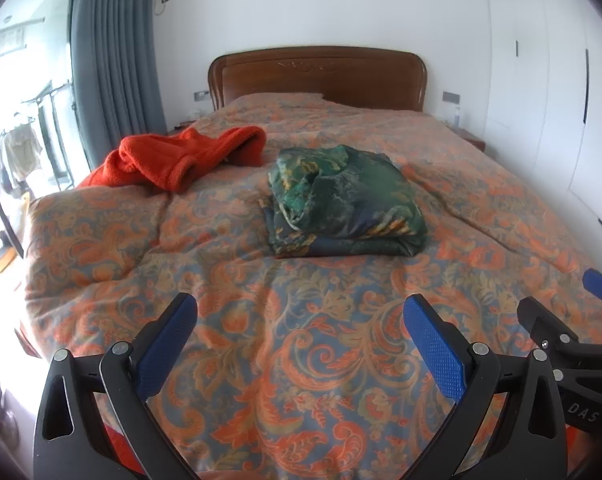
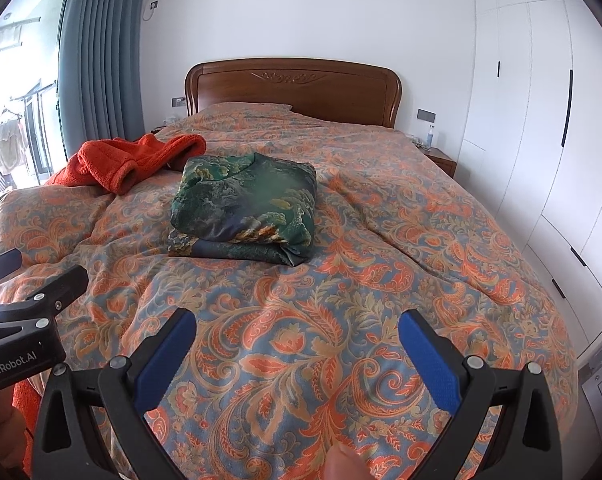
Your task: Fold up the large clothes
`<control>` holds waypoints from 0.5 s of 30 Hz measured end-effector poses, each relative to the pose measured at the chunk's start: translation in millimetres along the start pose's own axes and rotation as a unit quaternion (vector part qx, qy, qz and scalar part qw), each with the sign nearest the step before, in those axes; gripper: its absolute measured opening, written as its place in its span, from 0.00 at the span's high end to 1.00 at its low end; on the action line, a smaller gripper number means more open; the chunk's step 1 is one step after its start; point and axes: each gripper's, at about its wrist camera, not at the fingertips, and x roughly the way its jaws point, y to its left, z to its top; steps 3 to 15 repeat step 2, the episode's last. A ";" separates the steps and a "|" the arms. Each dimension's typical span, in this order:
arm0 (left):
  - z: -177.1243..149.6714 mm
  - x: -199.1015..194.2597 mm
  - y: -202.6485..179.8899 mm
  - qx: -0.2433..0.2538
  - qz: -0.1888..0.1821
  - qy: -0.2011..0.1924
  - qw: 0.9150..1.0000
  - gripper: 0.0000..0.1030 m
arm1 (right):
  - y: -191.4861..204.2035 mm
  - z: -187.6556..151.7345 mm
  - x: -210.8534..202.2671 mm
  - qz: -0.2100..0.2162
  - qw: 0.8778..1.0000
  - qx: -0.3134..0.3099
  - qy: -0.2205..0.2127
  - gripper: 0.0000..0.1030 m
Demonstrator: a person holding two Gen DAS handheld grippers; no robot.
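A green patterned garment (image 1: pixel 343 200) (image 2: pixel 247 210) lies folded in a thick bundle on the middle of the bed. An orange fleece garment (image 1: pixel 181 158) (image 2: pixel 121 162) lies crumpled to its left, by the bed's left edge. My left gripper (image 1: pixel 301 320) hovers open over the near part of the quilt, nothing between its blue pads. My right gripper (image 2: pixel 297 334) is open too, at about the same distance short of the green bundle. Each gripper shows at the edge of the other's view: the right gripper (image 1: pixel 573 320), the left gripper (image 2: pixel 33 292).
The bed's paisley quilt (image 1: pixel 301 360) (image 2: pixel 381 260) fills the foreground, with a wooden headboard (image 2: pixel 293 88) behind. White wardrobes (image 2: pixel 541 120) line the right wall. A grey curtain (image 1: pixel 113 60) and bright window are at left. A nightstand (image 2: pixel 441 160) carries a bottle.
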 end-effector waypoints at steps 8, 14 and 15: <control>-0.2 -0.4 0.0 0.002 0.001 -0.001 1.000 0.00 | 0.3 0.1 0.5 0.001 1.000 0.002 0.001 0.00; -0.2 -0.4 0.0 0.002 0.001 -0.001 1.000 0.00 | 0.3 0.1 0.5 0.001 1.000 0.002 0.001 0.00; -0.2 -0.4 0.0 0.002 0.001 -0.001 1.000 0.00 | 0.3 0.1 0.5 0.001 1.000 0.002 0.001 0.00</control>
